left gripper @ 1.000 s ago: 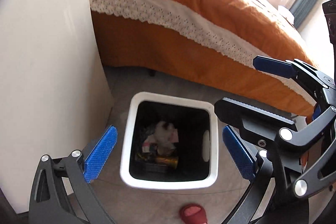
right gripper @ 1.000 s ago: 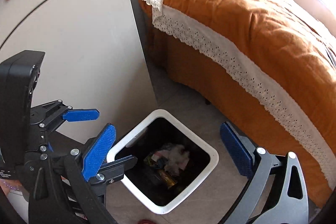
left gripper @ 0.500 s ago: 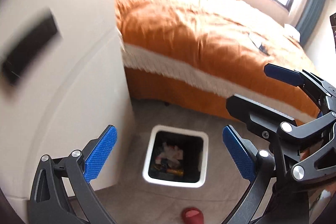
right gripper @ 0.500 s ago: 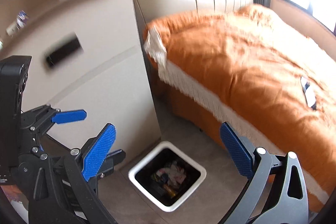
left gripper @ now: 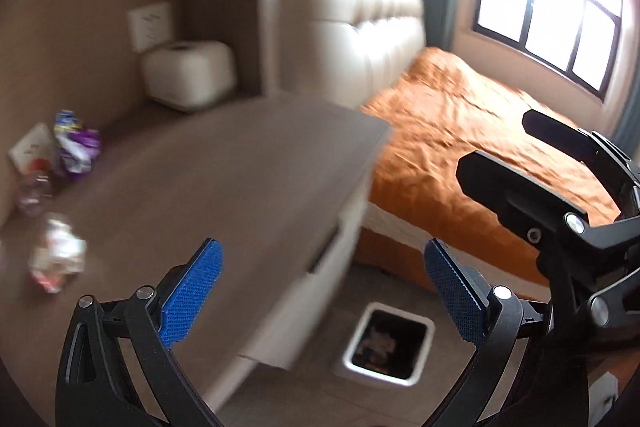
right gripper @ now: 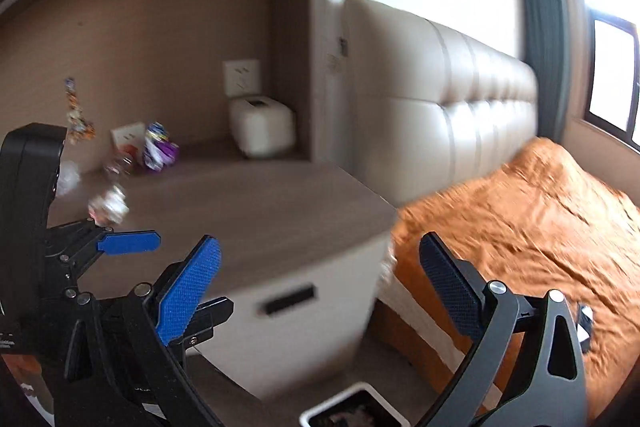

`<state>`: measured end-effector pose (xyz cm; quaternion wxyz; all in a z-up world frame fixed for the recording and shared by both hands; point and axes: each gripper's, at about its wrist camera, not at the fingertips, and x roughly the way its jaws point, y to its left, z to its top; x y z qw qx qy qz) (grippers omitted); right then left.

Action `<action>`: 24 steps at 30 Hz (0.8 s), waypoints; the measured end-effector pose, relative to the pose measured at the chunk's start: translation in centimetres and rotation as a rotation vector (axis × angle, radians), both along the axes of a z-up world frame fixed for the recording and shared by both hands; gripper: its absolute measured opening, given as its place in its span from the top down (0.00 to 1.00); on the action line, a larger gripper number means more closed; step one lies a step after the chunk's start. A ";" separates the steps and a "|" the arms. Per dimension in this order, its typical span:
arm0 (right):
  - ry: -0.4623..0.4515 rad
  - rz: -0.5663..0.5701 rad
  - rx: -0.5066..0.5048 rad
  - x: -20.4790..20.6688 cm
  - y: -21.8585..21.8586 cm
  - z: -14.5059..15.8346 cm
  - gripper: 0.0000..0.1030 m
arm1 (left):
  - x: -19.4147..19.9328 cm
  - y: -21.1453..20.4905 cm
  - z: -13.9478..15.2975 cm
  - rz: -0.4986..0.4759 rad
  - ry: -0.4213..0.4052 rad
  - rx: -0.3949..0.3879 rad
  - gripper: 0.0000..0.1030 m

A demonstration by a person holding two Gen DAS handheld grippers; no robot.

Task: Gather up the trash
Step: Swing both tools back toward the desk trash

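Observation:
My left gripper (left gripper: 324,287) is open and empty, raised above the bedside cabinet's near edge. My right gripper (right gripper: 320,279) is open and empty, just to the right of the left one. The white trash bin (left gripper: 386,351) with wrappers inside stands on the floor below, between cabinet and bed; its rim shows in the right wrist view (right gripper: 352,409). On the cabinet top (left gripper: 224,187) lie a crumpled white wrapper (left gripper: 56,255), a purple-and-white wrapper (left gripper: 74,147) and a clear plastic bottle (left gripper: 34,191). The same trash shows blurred in the right wrist view (right gripper: 108,203).
A white tissue box (left gripper: 188,75) sits at the cabinet's back by a wall socket (left gripper: 150,25). The orange bed (left gripper: 472,131) and cream headboard (right gripper: 440,99) are to the right. A white card (left gripper: 30,147) leans on the wall.
Both grippers have risen from over the bin and tilted up. The cabinet top with its trash has come into view and the bin has dropped low. Both stay open.

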<state>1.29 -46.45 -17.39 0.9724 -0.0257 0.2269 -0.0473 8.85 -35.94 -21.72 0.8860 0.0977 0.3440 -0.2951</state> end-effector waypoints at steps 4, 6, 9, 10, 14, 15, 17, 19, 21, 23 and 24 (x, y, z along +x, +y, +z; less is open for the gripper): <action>-0.059 0.112 -0.042 3.1 5.4 3.8 0.04 | 1.3 5.8 3.8 0.122 -0.053 0.000 0.04; -0.070 0.164 -0.039 4.6 8.3 5.2 0.04 | 1.8 8.5 5.4 0.201 -0.085 0.016 0.04; -0.067 0.218 -0.008 6.1 11.5 6.6 0.04 | 2.7 11.6 6.7 0.279 -0.081 0.031 0.04; -0.070 0.231 -0.008 6.5 12.4 6.9 0.04 | 3.0 13.1 7.1 0.316 -0.086 0.025 0.04; -0.073 0.304 -0.022 8.6 15.4 7.6 0.04 | 4.1 16.2 8.1 0.384 -0.101 0.041 0.04; -0.071 0.333 -0.028 9.6 16.1 7.6 0.04 | 4.6 16.6 8.1 0.407 -0.103 0.053 0.04; -0.059 0.377 -0.035 11.2 16.7 7.6 0.04 | 5.3 17.2 7.7 0.456 -0.104 0.069 0.04; -0.054 0.427 -0.033 13.1 16.9 7.2 0.04 | 6.3 17.6 6.8 0.514 -0.096 0.065 0.04; -0.047 0.480 -0.022 14.9 16.7 6.7 0.04 | 7.6 18.0 5.8 0.582 -0.063 0.053 0.04; -0.019 0.551 -0.022 17.3 16.3 5.5 0.04 | 8.5 17.6 4.7 0.648 -0.022 0.028 0.04; -0.007 0.580 -0.033 18.4 16.2 5.0 0.04 | 8.9 17.5 4.2 0.689 -0.015 0.022 0.04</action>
